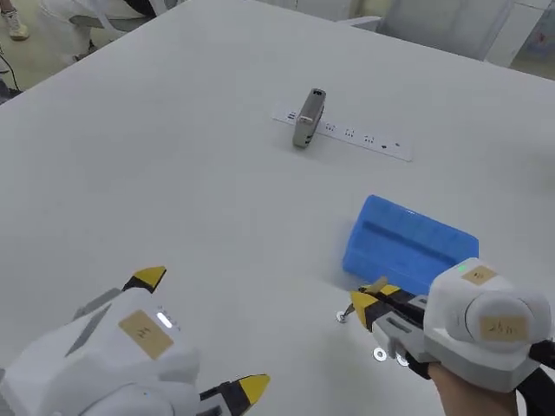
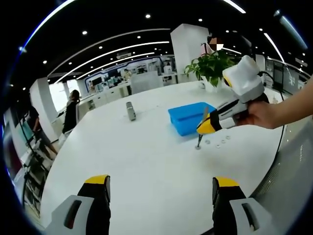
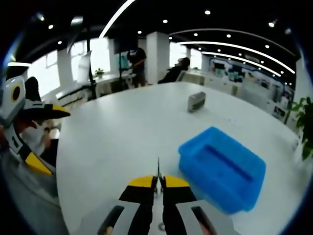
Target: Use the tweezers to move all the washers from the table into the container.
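Observation:
My right gripper (image 1: 368, 303) is shut on thin metal tweezers (image 1: 347, 314), whose tip points down at the table just left of the blue container (image 1: 408, 243). A small washer seems to sit at that tip. Two washers (image 1: 380, 354) lie on the white table under the gripper body. In the left gripper view the tweezers (image 2: 199, 141) reach down beside several washers (image 2: 217, 143) in front of the blue container (image 2: 190, 117). From the right gripper view, the shut jaws (image 3: 157, 182) hold the tweezers (image 3: 158, 169) near the container (image 3: 222, 166). My left gripper (image 1: 200, 333) is open and holds nothing, near the front left.
A white power strip (image 1: 347, 132) lies at the far middle of the table with a grey device (image 1: 308, 117) standing on it. The white table (image 1: 173, 173) spreads wide to the left. People stand in the background beyond the table.

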Demonstrator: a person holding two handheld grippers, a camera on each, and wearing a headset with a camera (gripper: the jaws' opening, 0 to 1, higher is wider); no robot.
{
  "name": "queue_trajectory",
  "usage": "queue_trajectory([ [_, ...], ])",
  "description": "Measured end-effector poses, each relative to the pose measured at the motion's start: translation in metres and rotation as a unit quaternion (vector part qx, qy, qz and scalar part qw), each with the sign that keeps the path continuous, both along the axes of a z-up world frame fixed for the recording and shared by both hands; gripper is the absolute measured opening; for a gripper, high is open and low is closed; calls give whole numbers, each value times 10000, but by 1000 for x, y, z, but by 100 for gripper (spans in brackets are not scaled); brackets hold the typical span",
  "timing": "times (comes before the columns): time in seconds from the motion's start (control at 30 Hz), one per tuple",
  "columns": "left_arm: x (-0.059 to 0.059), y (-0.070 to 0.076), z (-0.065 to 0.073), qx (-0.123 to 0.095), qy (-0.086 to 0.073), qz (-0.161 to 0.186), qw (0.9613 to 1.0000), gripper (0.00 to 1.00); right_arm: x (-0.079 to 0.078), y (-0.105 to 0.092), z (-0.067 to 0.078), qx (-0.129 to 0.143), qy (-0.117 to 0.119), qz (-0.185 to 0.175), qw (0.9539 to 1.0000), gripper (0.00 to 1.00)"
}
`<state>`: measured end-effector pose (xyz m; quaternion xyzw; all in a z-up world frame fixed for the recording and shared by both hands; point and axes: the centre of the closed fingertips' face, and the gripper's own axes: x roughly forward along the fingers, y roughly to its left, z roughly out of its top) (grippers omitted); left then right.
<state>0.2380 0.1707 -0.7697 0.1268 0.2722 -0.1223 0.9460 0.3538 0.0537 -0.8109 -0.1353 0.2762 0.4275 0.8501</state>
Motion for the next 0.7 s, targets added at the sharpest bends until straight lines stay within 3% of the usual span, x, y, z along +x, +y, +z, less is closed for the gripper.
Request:
queue_trajectory([
  [0.27,0,1,2,-14,-63,13,10000,88,1,-3,6,-102,77,27,9999,1],
  [0.47,1,0,2,-29,-87,-10,10000,92,-2,-7,27,69,236,-142,9996,1],
  [0.53,0,-2,1,-39,-69,-50,10000,94,-2,-7,36,243,354,-202,9989,1],
  [0.7,0,-6,0,-45,-60,-142,9999,97,10,-12,61,409,155,-252,9987,1],
])
